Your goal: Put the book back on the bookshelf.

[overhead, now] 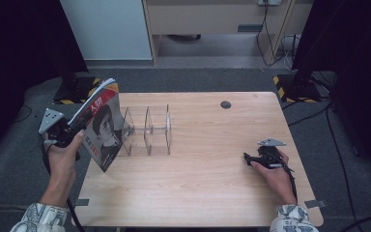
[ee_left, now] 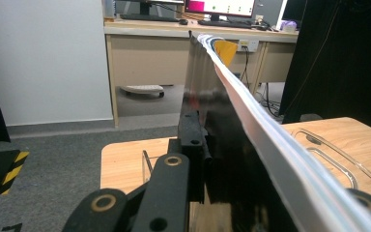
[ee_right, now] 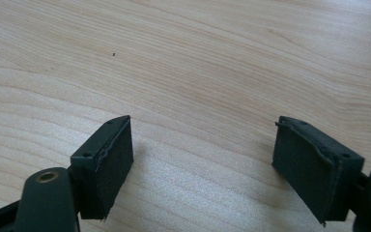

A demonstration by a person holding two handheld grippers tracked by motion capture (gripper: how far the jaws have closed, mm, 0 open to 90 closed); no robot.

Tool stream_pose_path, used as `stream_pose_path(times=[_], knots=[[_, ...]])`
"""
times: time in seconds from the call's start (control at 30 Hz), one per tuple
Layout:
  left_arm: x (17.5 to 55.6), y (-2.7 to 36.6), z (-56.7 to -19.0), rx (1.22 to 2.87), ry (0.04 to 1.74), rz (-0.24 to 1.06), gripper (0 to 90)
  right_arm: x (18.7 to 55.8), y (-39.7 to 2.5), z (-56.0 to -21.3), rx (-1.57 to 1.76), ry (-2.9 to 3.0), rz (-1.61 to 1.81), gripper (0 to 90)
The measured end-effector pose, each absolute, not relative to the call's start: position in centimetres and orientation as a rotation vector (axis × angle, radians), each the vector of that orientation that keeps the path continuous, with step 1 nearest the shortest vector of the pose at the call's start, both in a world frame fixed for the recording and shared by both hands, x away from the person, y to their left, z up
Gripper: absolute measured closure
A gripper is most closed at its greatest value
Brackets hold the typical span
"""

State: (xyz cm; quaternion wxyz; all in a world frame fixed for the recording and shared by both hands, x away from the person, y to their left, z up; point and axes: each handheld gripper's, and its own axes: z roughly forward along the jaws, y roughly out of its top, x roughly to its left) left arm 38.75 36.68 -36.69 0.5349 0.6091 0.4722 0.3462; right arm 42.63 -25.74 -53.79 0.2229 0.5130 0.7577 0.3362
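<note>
A magazine [overhead: 102, 126] with a red and black cover showing a face is held tilted in the air at the table's left edge. My left gripper [overhead: 75, 129] is shut on its edge; in the left gripper view the magazine [ee_left: 232, 159] runs edge-on between the jaws, white pages to the right. A clear acrylic divider rack [overhead: 147, 130] stands on the table just right of the magazine. My right gripper [overhead: 249, 158] rests low over the wood at the right; in the right gripper view it [ee_right: 203, 164] stands open with bare table between its pads.
The wooden table [overhead: 207, 183] has a small dark round hole [overhead: 225, 104] near its back edge. Grey carpet, black stands with yellow-black striped bases [overhead: 285, 89] and cables lie beyond. A desk with monitors [ee_left: 220, 7] stands behind.
</note>
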Motion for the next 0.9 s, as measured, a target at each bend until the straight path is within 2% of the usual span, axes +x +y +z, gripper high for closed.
stream_pose_path(times=[0.6, 0.9], knots=[[38.72, 36.4, -36.66, 1.477, 1.12, 0.831, 76.8, 42.64, -25.74, -53.8, 1.416, 2.091, 0.928, 22.2], [38.7, 36.43, -36.68, 1.479, 1.131, 0.835, 67.4, 42.64, -25.74, -53.79, 1.417, 2.092, 0.928, 22.2]])
